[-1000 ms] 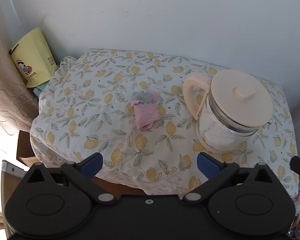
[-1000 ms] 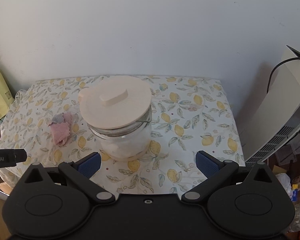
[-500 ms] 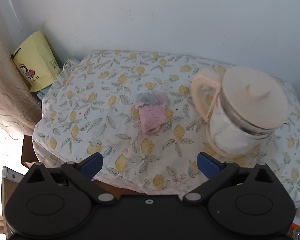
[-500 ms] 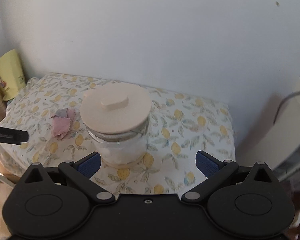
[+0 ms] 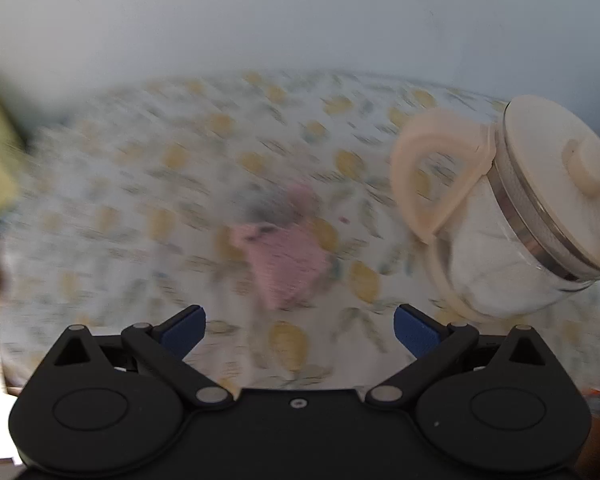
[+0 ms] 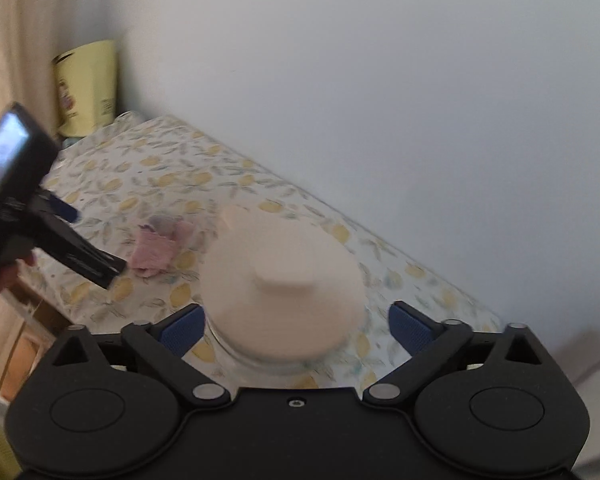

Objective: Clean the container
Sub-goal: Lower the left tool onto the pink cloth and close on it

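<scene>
A glass jug [image 5: 500, 256] with a cream lid [image 5: 560, 176] and cream handle [image 5: 424, 176] stands on the lemon-print tablecloth [image 5: 140, 208]. A pink and grey cloth [image 5: 288, 260] lies crumpled to its left. My left gripper [image 5: 300, 326] is open and empty, just short of the cloth. My right gripper [image 6: 296, 326] is open and empty, with the jug's lid [image 6: 284, 284] between its jaws, close below. The cloth [image 6: 156, 248] and the left gripper's body [image 6: 40, 232] show at left in the right wrist view. Both views are motion-blurred.
A yellow paper bag [image 6: 88, 88] stands at the table's far left corner against a curtain. A white wall runs behind the table. The table's front edge drops off by the left gripper.
Both grippers have moved forward and lower. The cloth now sits close in front of the left gripper, and the jug lid has come between the right gripper's jaws. Both stay open.
</scene>
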